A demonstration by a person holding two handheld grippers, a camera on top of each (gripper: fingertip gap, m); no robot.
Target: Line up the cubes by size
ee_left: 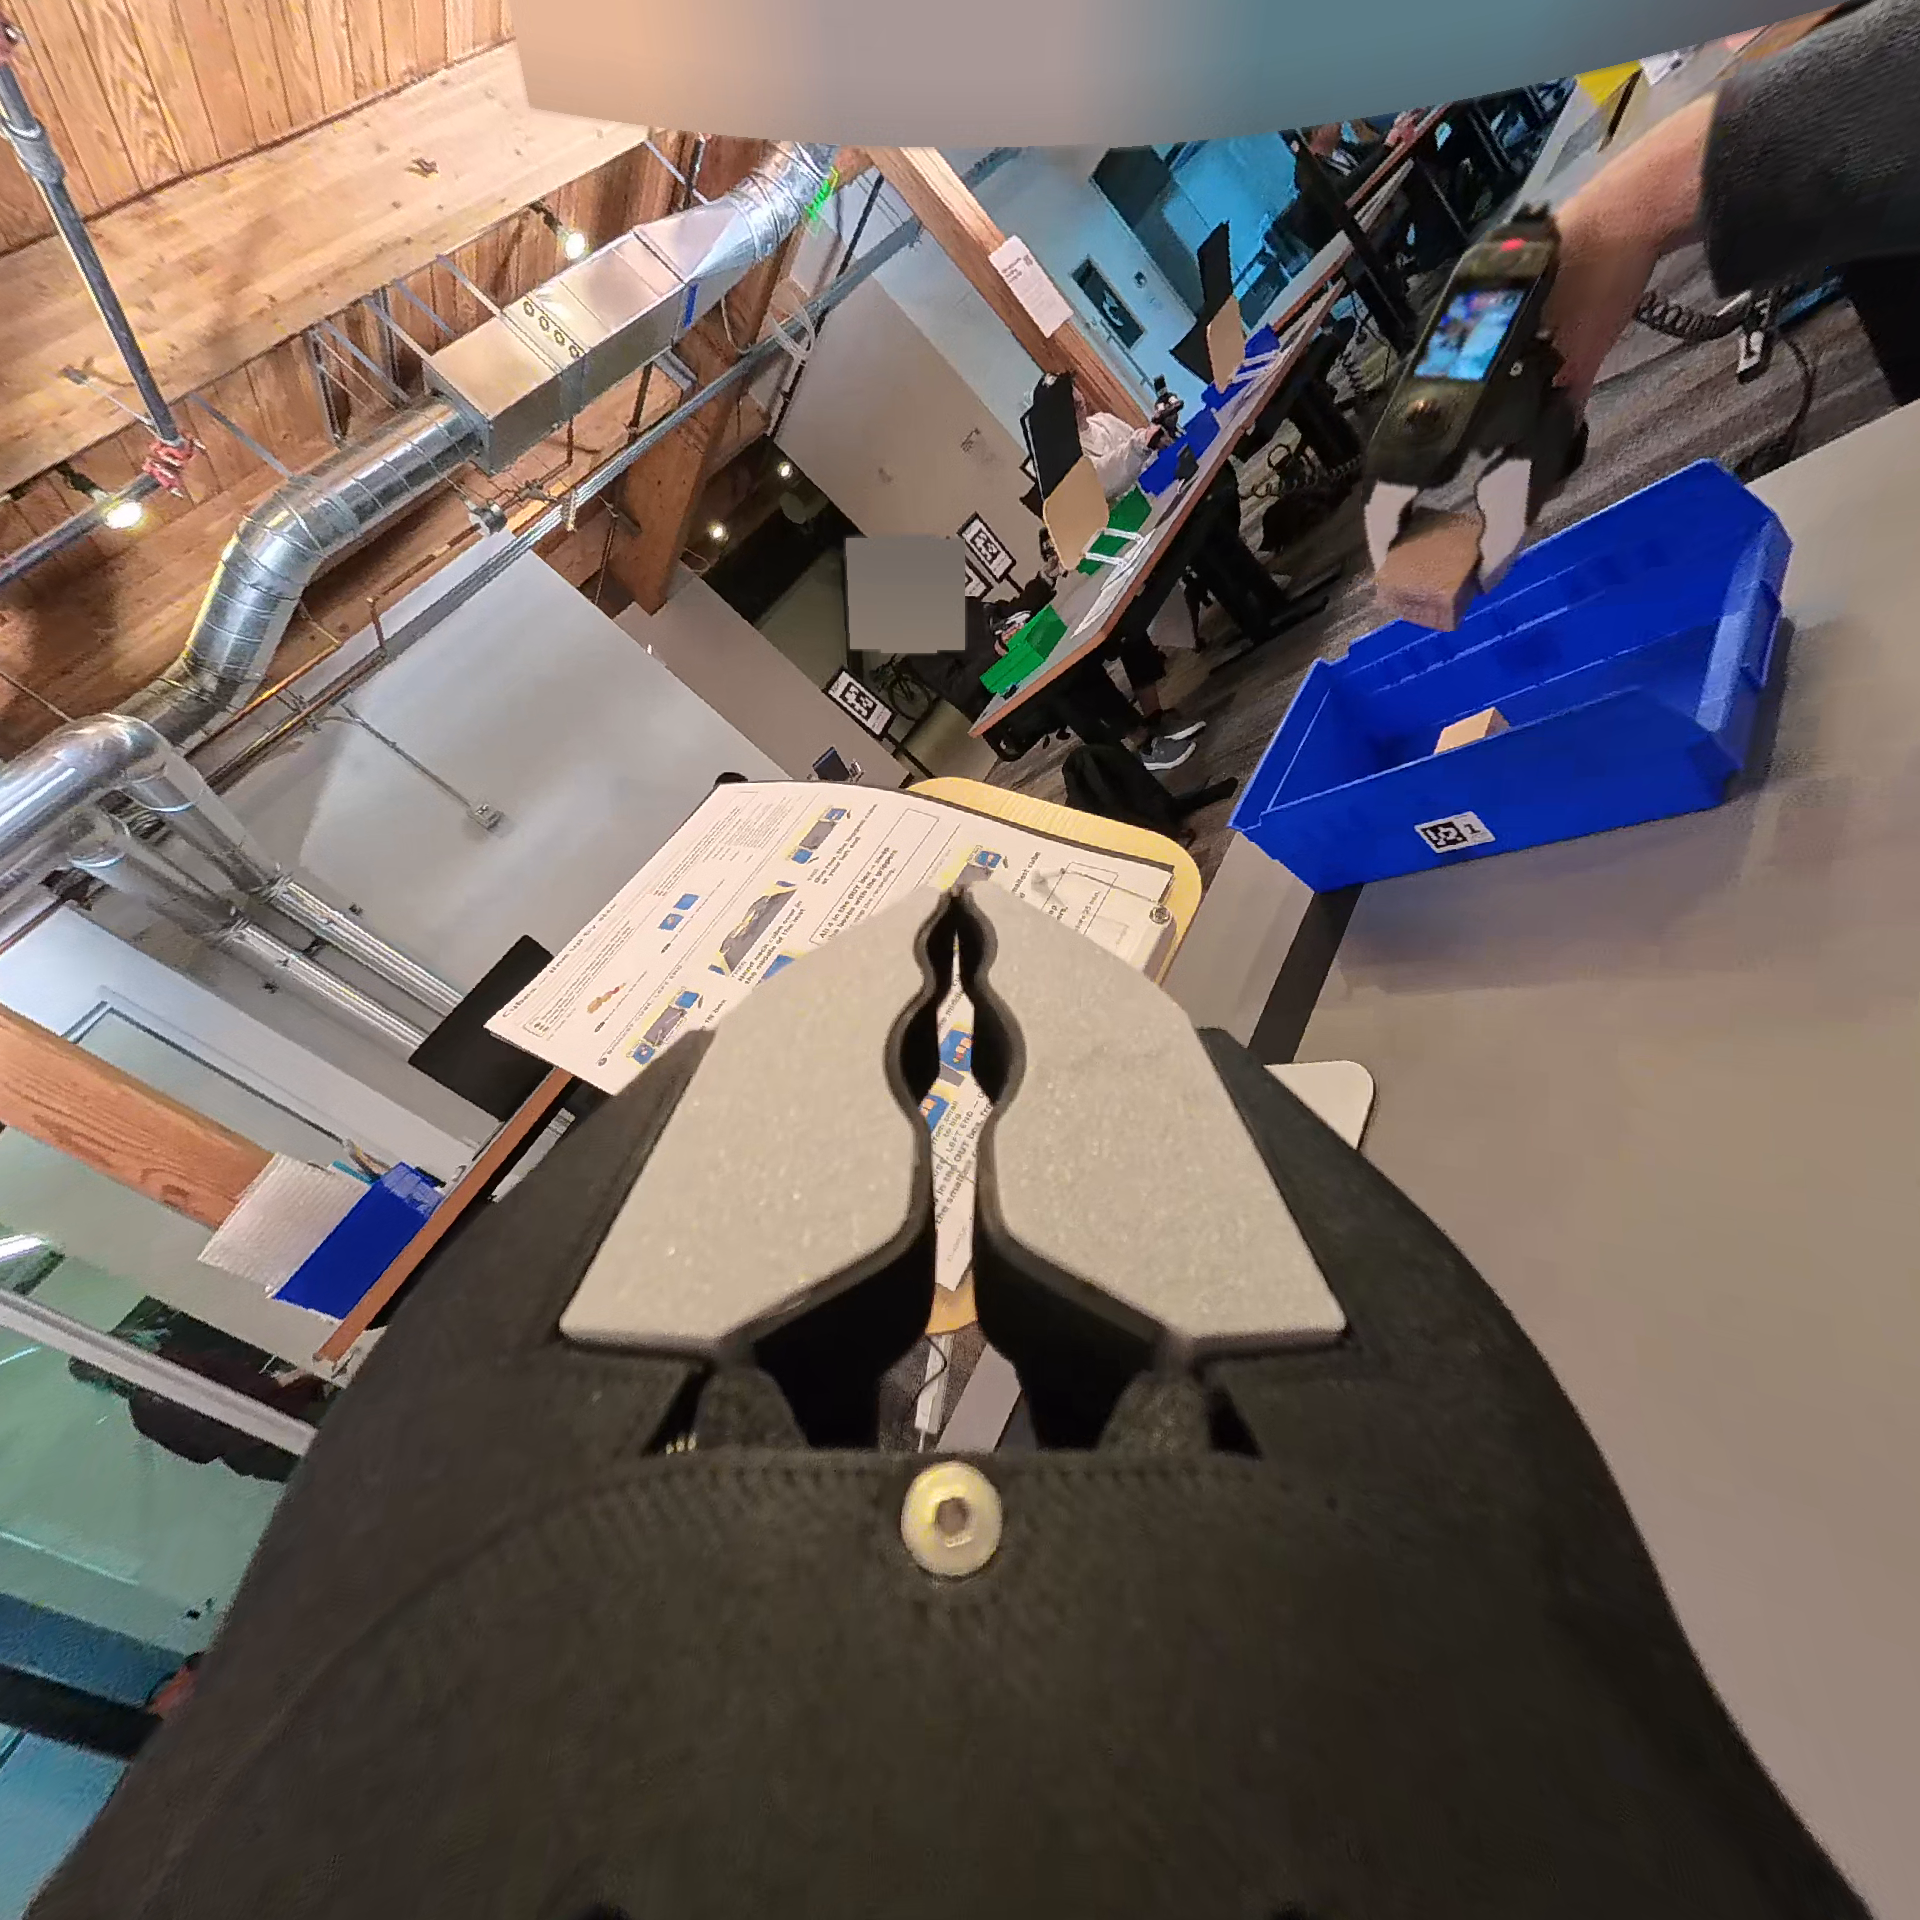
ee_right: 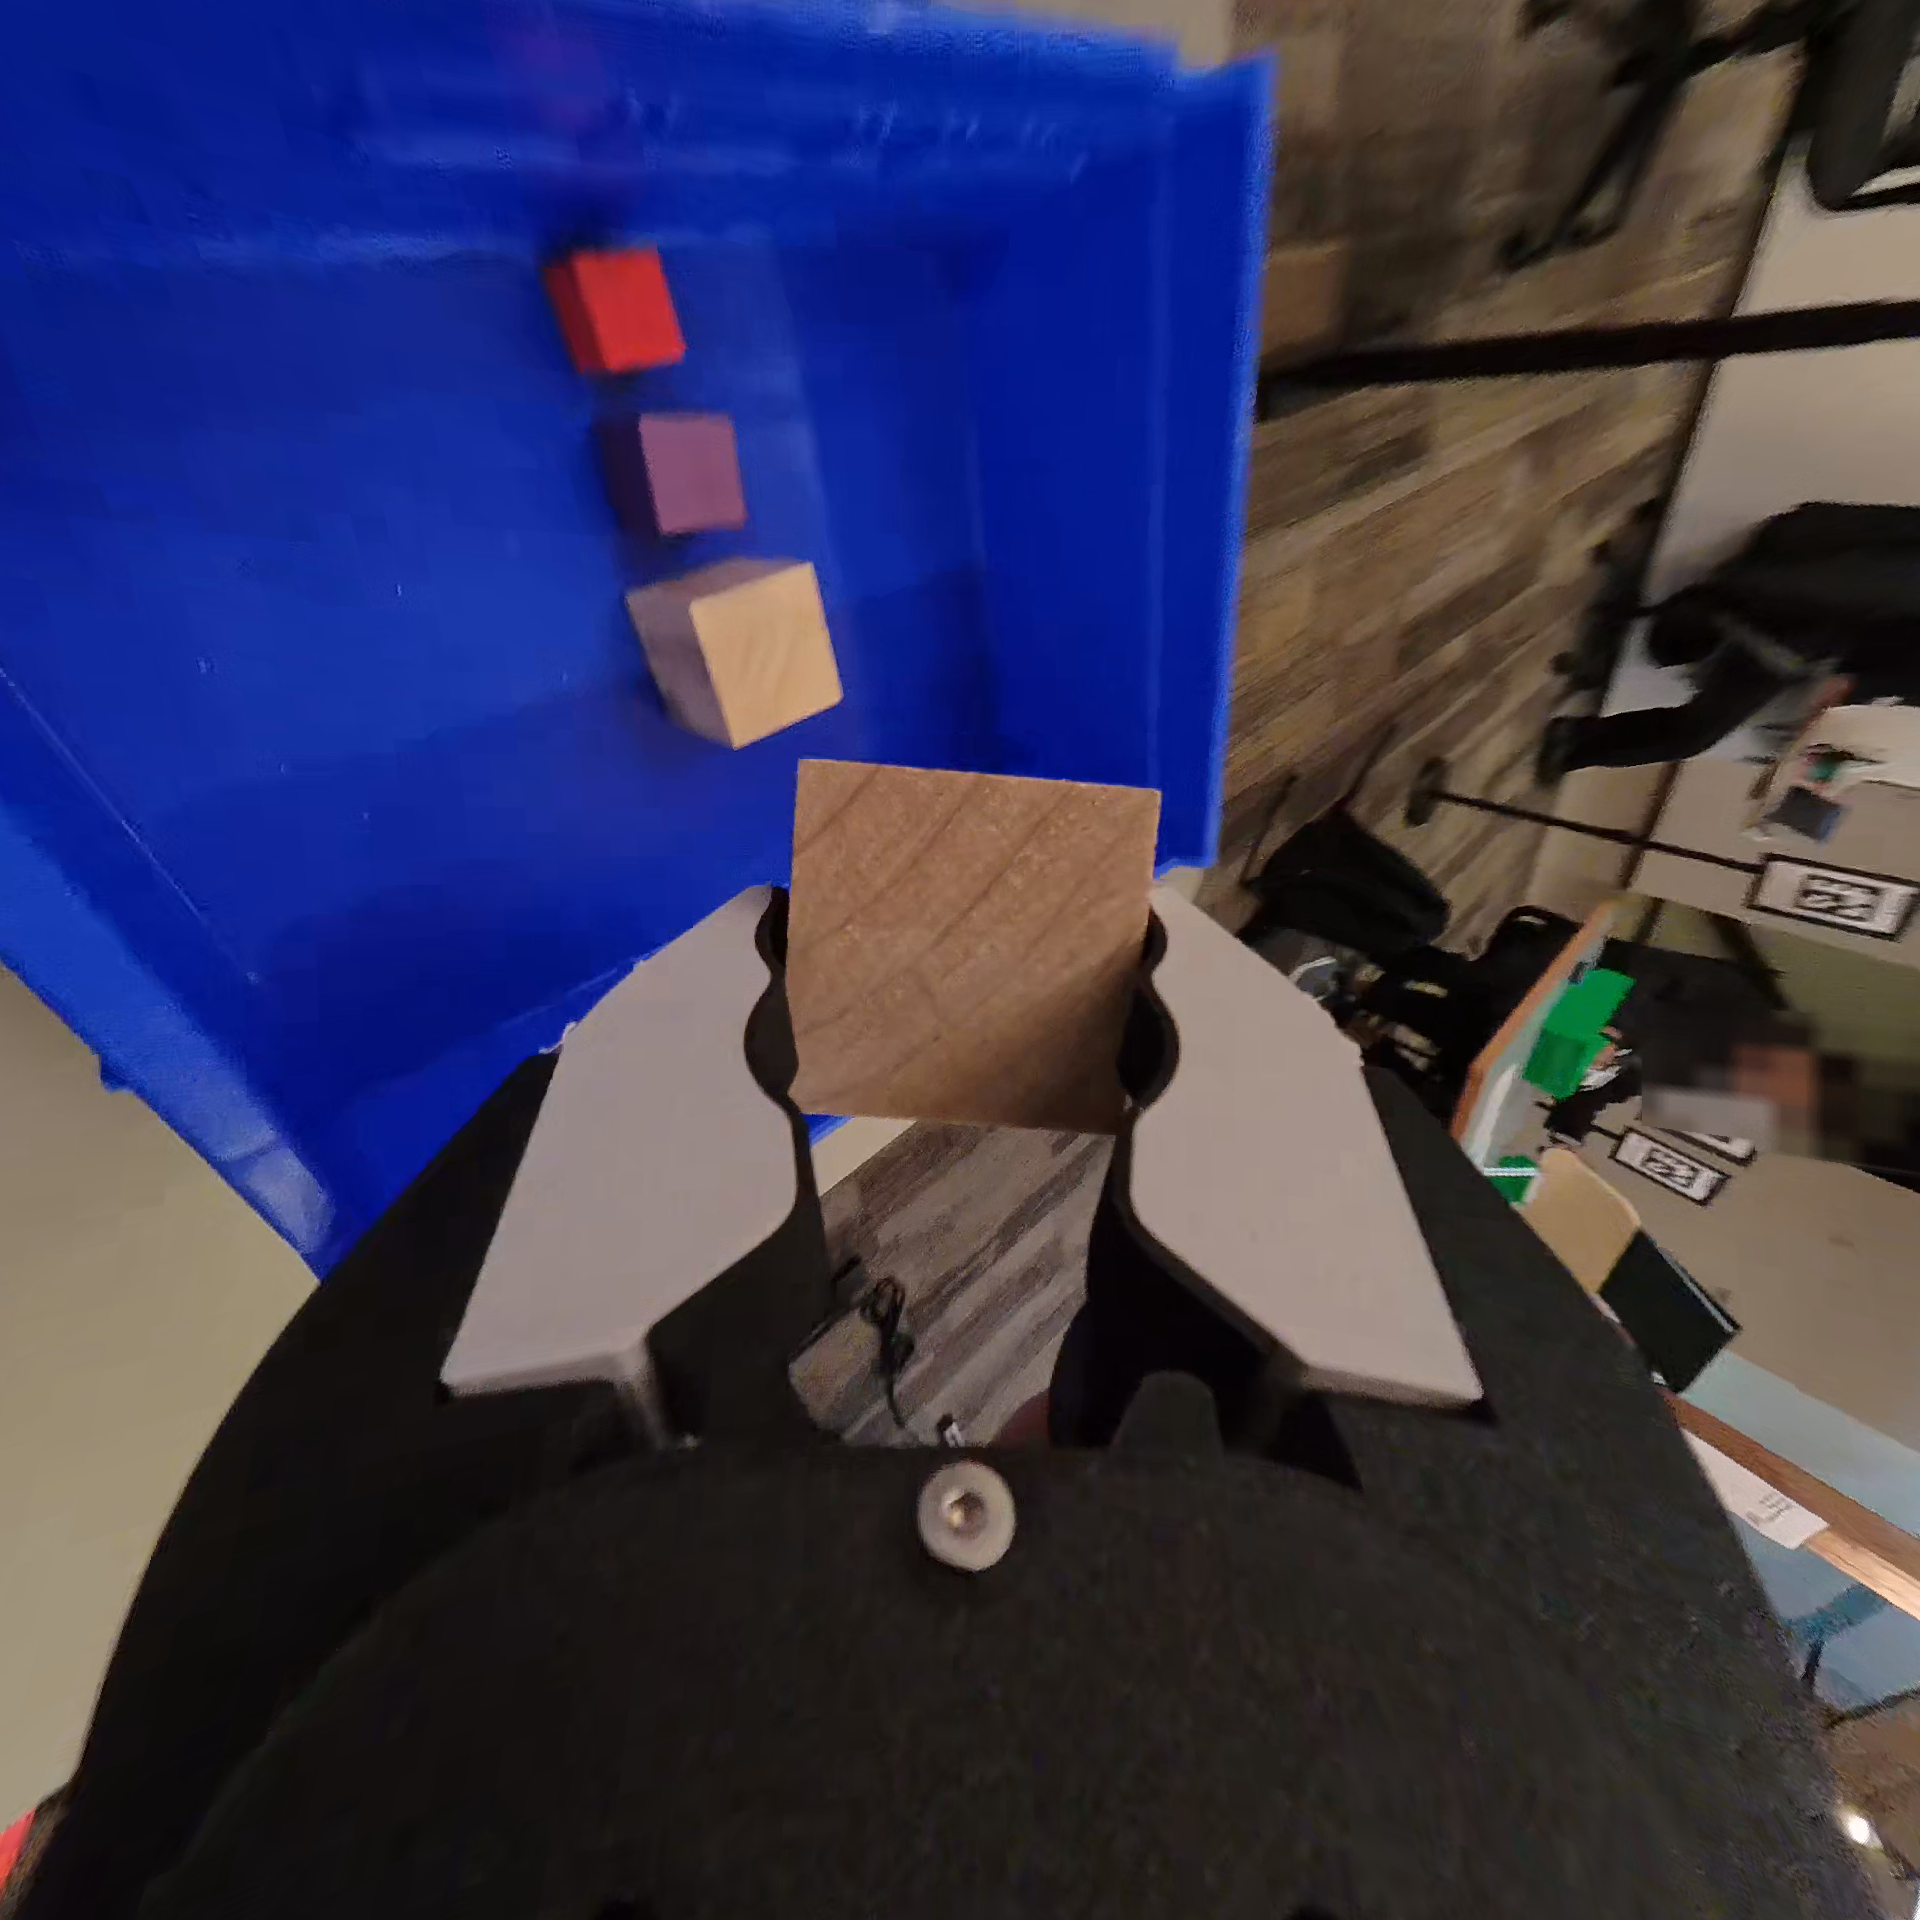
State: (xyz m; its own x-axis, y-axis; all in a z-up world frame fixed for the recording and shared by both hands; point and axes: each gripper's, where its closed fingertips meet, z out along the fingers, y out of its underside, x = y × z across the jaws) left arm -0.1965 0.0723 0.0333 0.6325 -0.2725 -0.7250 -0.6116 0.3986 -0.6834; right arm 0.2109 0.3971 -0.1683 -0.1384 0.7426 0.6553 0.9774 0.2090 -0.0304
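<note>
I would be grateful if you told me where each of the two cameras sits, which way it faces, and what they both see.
Left wrist view: sits on the left gripper, tilted up past the table edge toward an instruction sheet and the ceiling; its own fingers are closed on nothing; the person's hand shows farther off.
Right wrist view: sits on the right gripper, facing into the blue bin at a red cube, purple cube and small wooden cube; its fingers hold the large wooden cube.
Shared: the bin, the large wooden cube, the right gripper.
</note>
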